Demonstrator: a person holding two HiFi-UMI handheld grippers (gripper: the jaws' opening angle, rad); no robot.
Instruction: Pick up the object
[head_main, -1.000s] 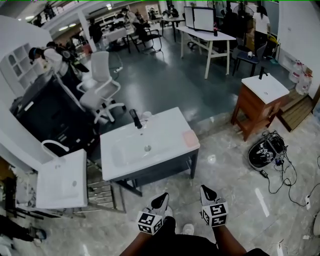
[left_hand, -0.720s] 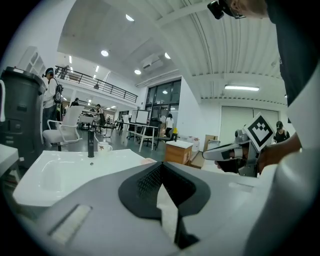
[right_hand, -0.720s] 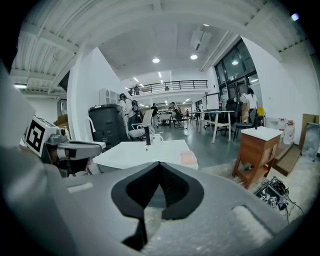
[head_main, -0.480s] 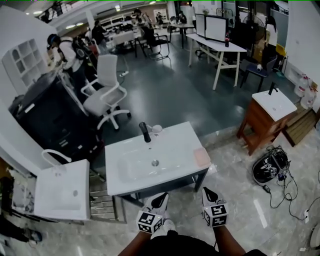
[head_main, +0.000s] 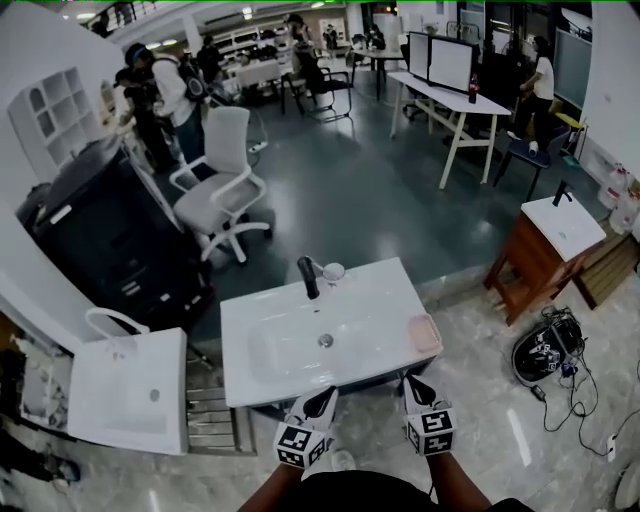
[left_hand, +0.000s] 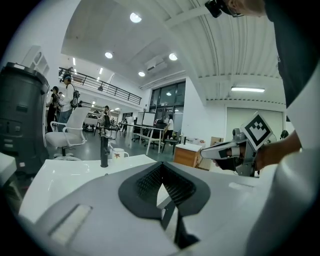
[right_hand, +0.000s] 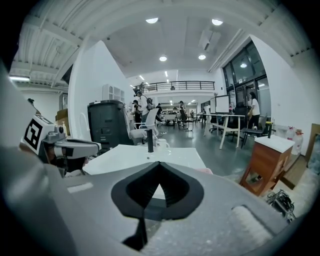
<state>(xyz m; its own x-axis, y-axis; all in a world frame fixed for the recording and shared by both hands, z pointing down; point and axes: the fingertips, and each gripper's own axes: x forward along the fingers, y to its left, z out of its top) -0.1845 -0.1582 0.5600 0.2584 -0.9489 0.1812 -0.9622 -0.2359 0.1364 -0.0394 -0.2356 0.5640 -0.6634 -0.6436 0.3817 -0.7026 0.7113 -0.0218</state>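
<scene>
The left gripper (head_main: 322, 402), at the lower left, has its jaws closed on nothing and points at the front edge of the white sink counter (head_main: 380, 300). At the counter's far edge stands a black faucet (head_main: 310, 277), with a mug (head_main: 333, 271) just beside it. A pink pad (head_main: 425, 333) lies at the counter's right end, near and ahead of the right gripper (head_main: 415, 388), which is also closed and empty.

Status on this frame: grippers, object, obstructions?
Left gripper, right gripper: jaws shut, empty, short of the sink. Target unclear: mug by faucet, pink pad, both untouched. Nothing in the way.
</scene>
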